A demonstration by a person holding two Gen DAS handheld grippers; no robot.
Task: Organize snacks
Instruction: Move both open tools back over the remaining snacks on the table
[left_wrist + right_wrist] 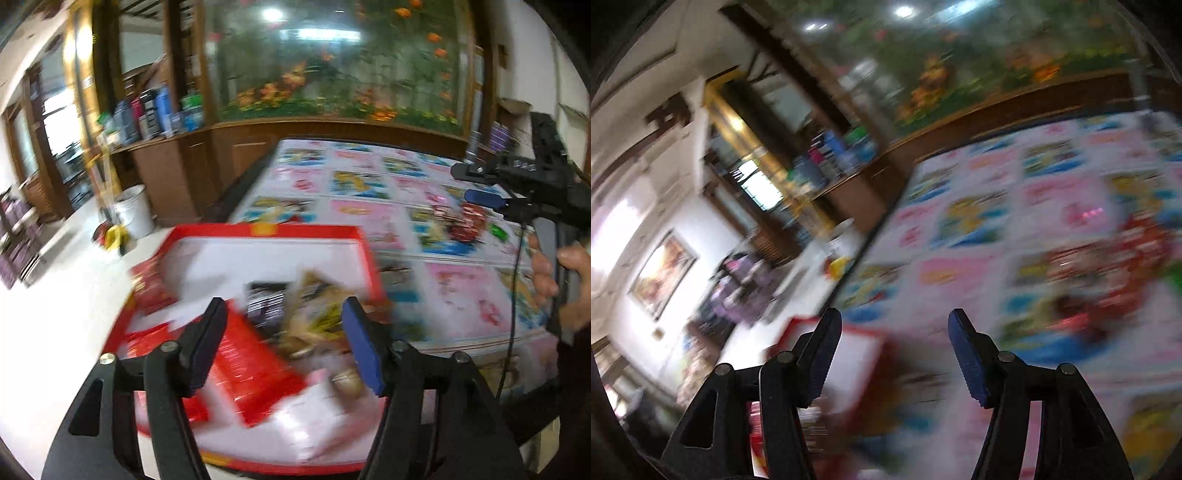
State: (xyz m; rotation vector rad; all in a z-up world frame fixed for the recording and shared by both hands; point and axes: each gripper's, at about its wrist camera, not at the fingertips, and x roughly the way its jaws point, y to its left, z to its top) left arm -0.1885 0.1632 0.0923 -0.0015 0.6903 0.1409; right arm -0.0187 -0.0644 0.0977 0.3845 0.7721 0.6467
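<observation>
My right gripper (pixel 892 354), jaws apart and empty, is nearer the loose snacks (pixel 1108 273), which lie ahead-right on the table (pixel 979 221). My left gripper (pixel 284 345), also unclenched and empty, hovers over the red box (pixel 266 230).

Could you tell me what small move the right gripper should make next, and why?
Probably carry the right gripper to the loose snacks on the table. Its jaws stand open with nothing between them, the red box already holds several packets, and that pile lies outside the box, just below the gripper in the left view. The left gripper is also empty, over the box.
</observation>
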